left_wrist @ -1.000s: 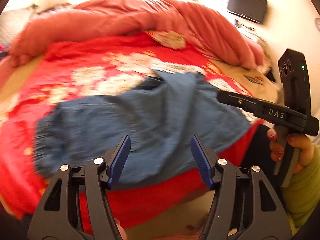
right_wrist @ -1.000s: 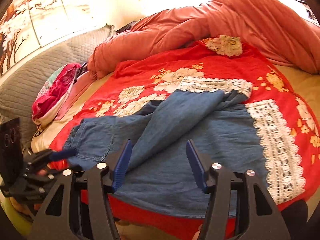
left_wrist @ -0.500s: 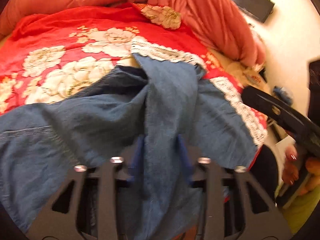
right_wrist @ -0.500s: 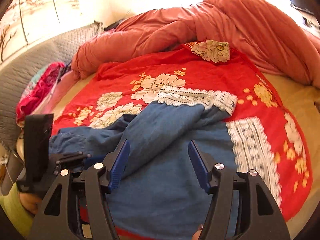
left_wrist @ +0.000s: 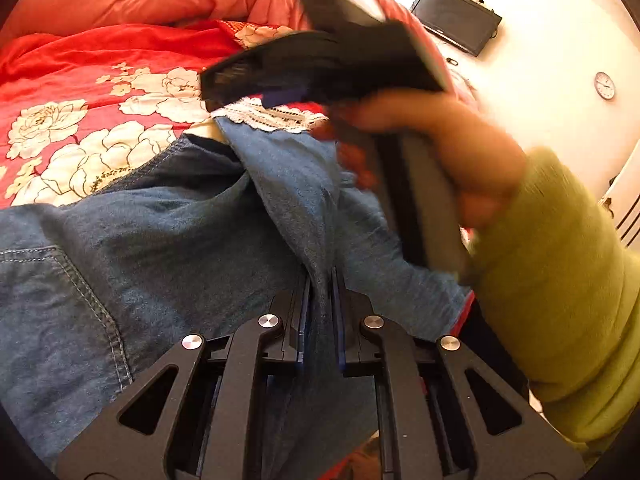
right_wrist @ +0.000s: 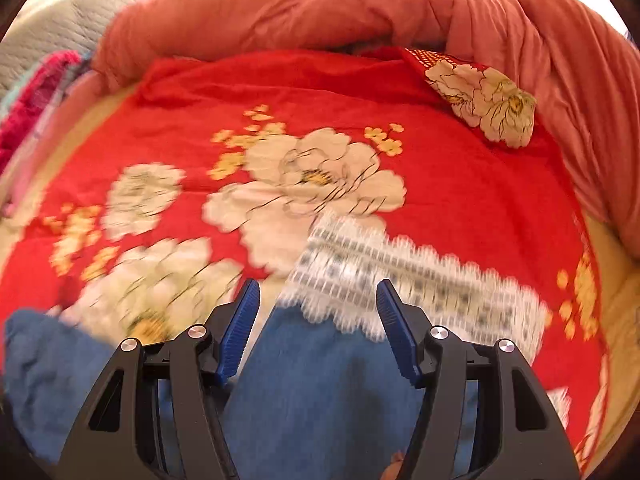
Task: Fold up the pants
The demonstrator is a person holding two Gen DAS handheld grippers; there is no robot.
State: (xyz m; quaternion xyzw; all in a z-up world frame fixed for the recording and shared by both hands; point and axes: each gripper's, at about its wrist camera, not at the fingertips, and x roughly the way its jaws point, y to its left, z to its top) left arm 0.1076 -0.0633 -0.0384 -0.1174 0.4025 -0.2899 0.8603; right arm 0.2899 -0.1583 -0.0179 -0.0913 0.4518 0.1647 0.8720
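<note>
Blue denim pants with a white lace hem lie crumpled on a red floral bedspread. My left gripper is shut on a raised fold of the denim near the bed's front edge. My right gripper is open, hovering just above the lace hem of one leg, which lies between its blue pads. In the left wrist view the right gripper is blurred, held by a hand in a green sleeve over the far hem.
A bunched salmon-pink duvet runs along the far side of the bed. A floral pillow corner lies at the right. Pink clothes sit by the grey headboard. A wall screen and a clock are beyond.
My left gripper closed on a fold of the denim. My right gripper moved forward across the pants to the lace hem and stayed open.
</note>
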